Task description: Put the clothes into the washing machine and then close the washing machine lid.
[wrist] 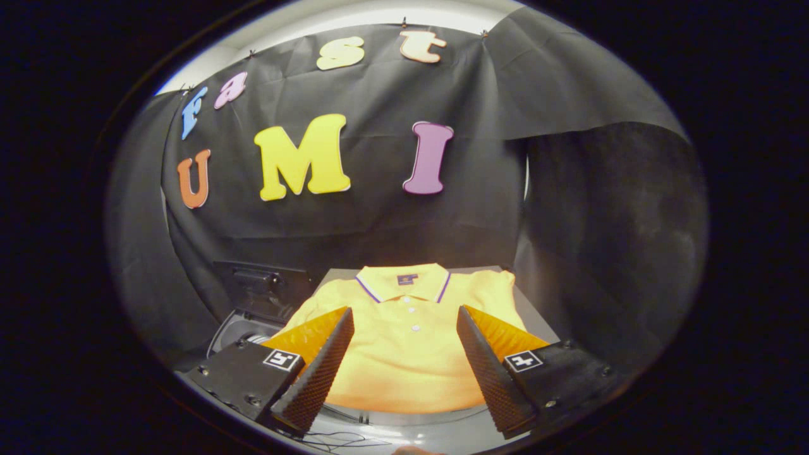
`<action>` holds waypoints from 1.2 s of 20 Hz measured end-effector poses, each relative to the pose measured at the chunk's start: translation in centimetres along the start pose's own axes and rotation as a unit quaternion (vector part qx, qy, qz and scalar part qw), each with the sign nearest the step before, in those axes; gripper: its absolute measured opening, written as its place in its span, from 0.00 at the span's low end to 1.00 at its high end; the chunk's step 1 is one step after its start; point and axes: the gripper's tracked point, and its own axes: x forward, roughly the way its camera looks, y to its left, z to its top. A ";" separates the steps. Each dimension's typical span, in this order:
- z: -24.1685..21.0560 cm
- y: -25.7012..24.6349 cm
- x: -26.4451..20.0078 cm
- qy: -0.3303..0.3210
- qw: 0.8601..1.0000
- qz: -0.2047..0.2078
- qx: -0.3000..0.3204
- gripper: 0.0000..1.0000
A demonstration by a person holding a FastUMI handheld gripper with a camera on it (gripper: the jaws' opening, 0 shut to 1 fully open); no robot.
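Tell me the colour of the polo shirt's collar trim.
Gripper view: the yellow polo shirt, lying between the open fingers, has purple-and-white striped collar trim.

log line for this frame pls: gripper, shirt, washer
gripper: open, fingers wide, above shirt | yellow polo shirt: flat, collar away, not gripped | washing machine: beside shirt, lid raised | phase: pre-grasp

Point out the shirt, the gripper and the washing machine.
shirt [404, 354]: gripper view, on its yellow front below the buttons.
gripper [404, 328]: gripper view, midway between its open fingertips, above the shirt.
washing machine [243, 328]: gripper view, on its open round rim left of the shirt.
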 end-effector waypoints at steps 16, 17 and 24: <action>-4.4 -0.7 9.6 0.208 0.978 0.002 0.006 1.00; -4.4 -0.8 9.5 0.213 0.977 0.000 0.010 1.00; -4.4 -0.5 9.8 0.231 0.973 0.006 -0.008 0.78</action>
